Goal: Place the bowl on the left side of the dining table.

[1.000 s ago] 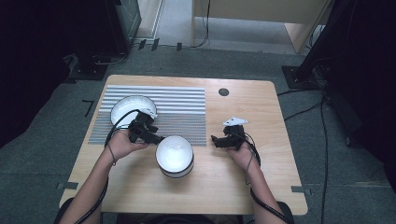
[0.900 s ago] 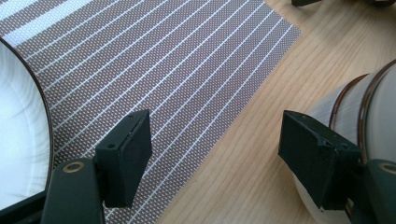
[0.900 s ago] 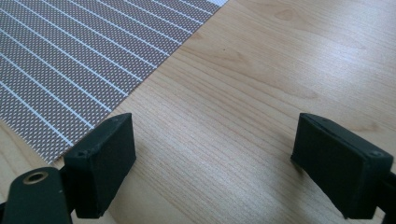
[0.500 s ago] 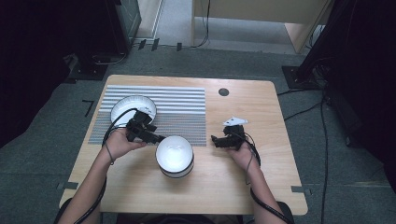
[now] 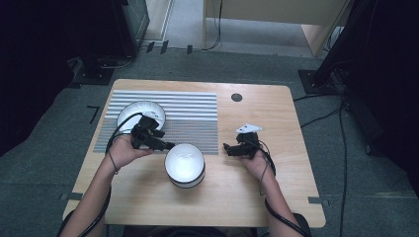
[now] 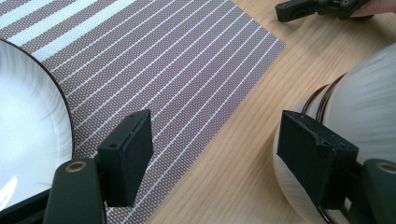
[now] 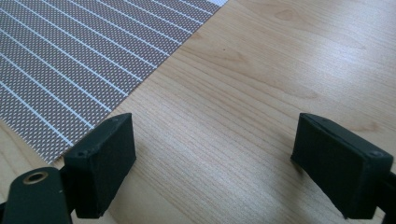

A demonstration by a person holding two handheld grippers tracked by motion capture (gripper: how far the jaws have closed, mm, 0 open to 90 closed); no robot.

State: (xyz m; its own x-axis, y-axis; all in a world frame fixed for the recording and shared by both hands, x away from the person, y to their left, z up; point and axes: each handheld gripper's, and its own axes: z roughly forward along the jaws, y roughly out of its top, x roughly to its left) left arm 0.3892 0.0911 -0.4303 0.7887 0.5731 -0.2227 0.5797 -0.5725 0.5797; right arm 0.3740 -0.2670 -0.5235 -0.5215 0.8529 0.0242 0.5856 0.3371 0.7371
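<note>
Left gripper (image 5: 165, 145): I hold it spread, right jaw touching stacked bowls (image 5: 185, 165) at 3 o'clock, ready to grasp.
Right gripper (image 5: 228, 147): spread, empty, parked.

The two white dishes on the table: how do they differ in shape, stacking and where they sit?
The plate is wide and shallow, while the bowl stack is deep and rounded. The plate lies singly on the striped mat; the bowl stack, seemingly two nested bowls, stands on the bare wooden table just off the mat's edge. The open left gripper reaches the bowl stack, with the plate behind it. Both are white with dark rims.
</note>
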